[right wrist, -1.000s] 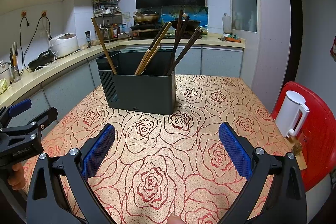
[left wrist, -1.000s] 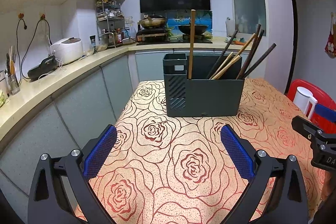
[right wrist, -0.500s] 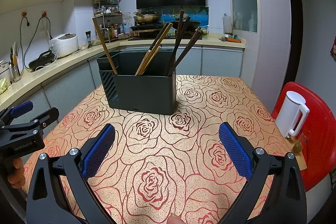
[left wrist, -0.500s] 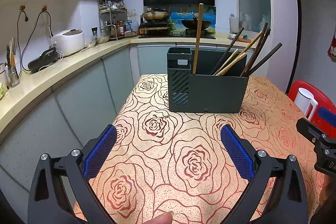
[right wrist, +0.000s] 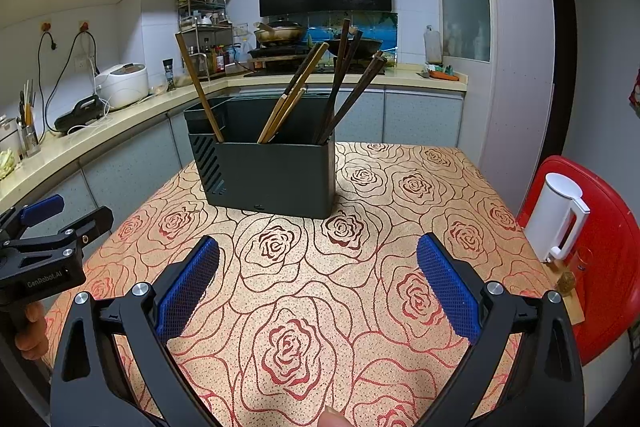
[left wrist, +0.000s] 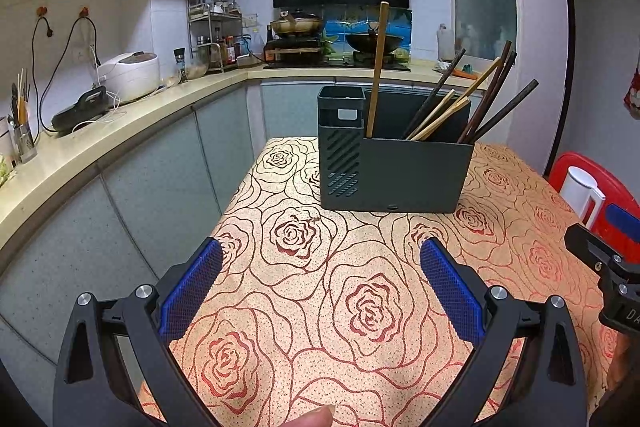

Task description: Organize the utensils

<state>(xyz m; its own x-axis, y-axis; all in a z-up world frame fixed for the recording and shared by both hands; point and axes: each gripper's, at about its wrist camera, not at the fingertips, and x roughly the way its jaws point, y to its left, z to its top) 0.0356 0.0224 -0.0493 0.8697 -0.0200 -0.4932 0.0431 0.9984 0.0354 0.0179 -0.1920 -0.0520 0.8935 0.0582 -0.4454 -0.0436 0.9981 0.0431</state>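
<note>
A dark grey utensil holder stands on the rose-patterned table. Several light and dark chopsticks lean in its main compartment, and one long wooden stick stands near its slotted left end. My left gripper is open and empty, well short of the holder. The right gripper hangs open too, with nothing between its blue pads. Each gripper shows at the edge of the other's view.
A white kettle sits on a red chair beside the table's right edge. A kitchen counter with a rice cooker runs along the left. A stove with pans lies beyond.
The left gripper has drawn back and lifted a little, so the holder looks farther away. The right gripper has barely moved.
</note>
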